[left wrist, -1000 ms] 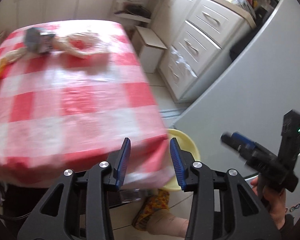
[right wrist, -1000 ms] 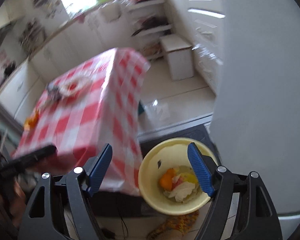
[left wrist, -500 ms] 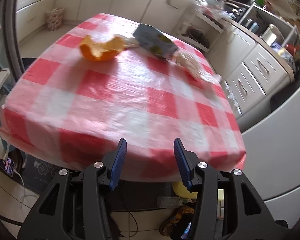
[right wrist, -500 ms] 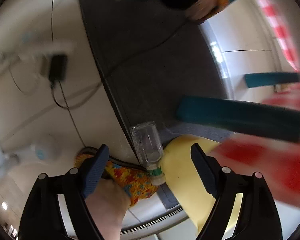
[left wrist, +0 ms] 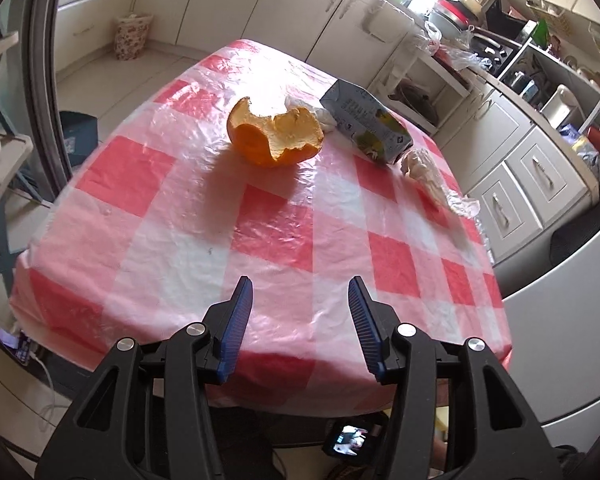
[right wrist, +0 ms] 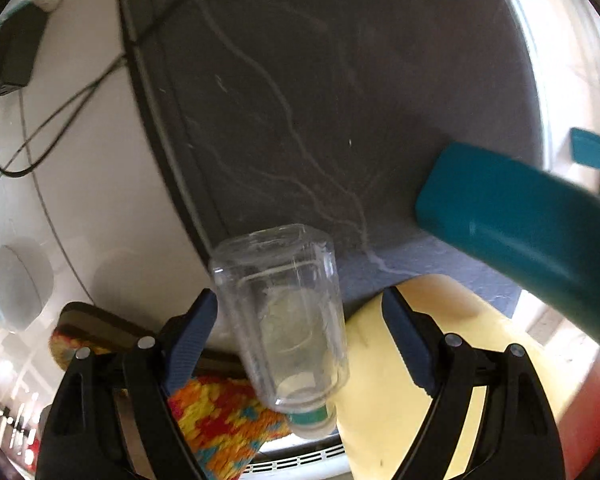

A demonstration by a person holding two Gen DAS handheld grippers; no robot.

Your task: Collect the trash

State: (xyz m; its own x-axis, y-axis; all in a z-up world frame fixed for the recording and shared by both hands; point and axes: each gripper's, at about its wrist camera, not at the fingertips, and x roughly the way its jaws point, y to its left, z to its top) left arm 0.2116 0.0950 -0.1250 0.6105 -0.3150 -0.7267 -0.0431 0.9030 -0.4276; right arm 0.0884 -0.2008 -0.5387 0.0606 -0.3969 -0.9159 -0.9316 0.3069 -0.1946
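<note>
While the left hand-held gripper (left wrist: 300, 312) hangs open over the worktop (left wrist: 260, 216), well short of the orange peel (left wrist: 276, 136), the carton (left wrist: 366, 126) lies further right. The right hand-held gripper (right wrist: 300, 320) (also open) straddles a clear bottle (right wrist: 288, 312) on the floor, long axis running along its fingers, cap nearest, beside the yellow bowl (right wrist: 384, 396)

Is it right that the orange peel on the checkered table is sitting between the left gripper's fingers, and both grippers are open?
Not quite. The left wrist view shows the orange peel far across the red-and-white checkered tablecloth, well beyond the left gripper, whose fingers have only cloth between them. Both grippers are open: the right gripper has a clear plastic bottle between its fingers, unclamped.
</note>
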